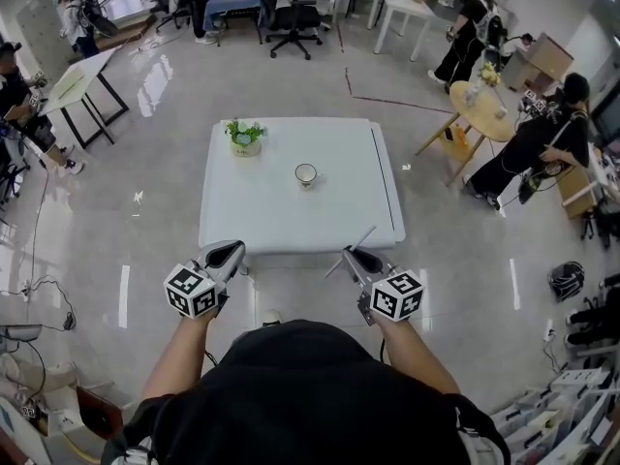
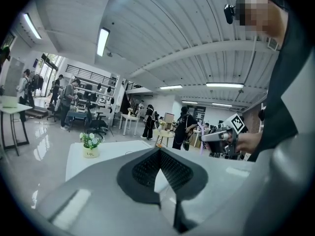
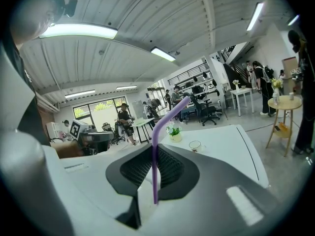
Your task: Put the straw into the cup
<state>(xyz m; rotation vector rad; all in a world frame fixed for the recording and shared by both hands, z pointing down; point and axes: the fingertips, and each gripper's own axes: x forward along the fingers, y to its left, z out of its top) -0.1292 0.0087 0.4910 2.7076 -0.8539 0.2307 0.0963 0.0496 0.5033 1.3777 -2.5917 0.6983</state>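
Desk (image 1: pixel 291 211) of plain white stands in the middle of a busy open office, and a person faces its near edge with a gripper in each hand. A potted plant (image 1: pixel 245 137) sits at the far left corner. The cup (image 1: pixel 306 173), small, pale and upright, stands near the middle of the desk with its mouth open to the ceiling and nothing in it.

Both grippers hang short of the desk's near edge, over the floor. The left gripper (image 1: pixel 231 253) is empty, its fingers (image 2: pixel 142 168) together with nothing between them. The right gripper (image 1: pixel 351 255) has its fingers (image 3: pixel 172 168) clamped on the purple straw (image 1: pixel 366 235), pinched low on its length.

The straw's long axis runs roughly along the fingers. Its free end points forward and up, away from the person and somewhat to the right, and its bent tip leans right. The short lower end pokes back toward the person.

From the right gripper the cup lies ahead and a little to the left, well apart, across the near half of the desk. That hand looks slightly the nearer of the two. As judged here, the straw would have to be carried forward over the cup and tipped towards upright before an end could drop into the mouth.
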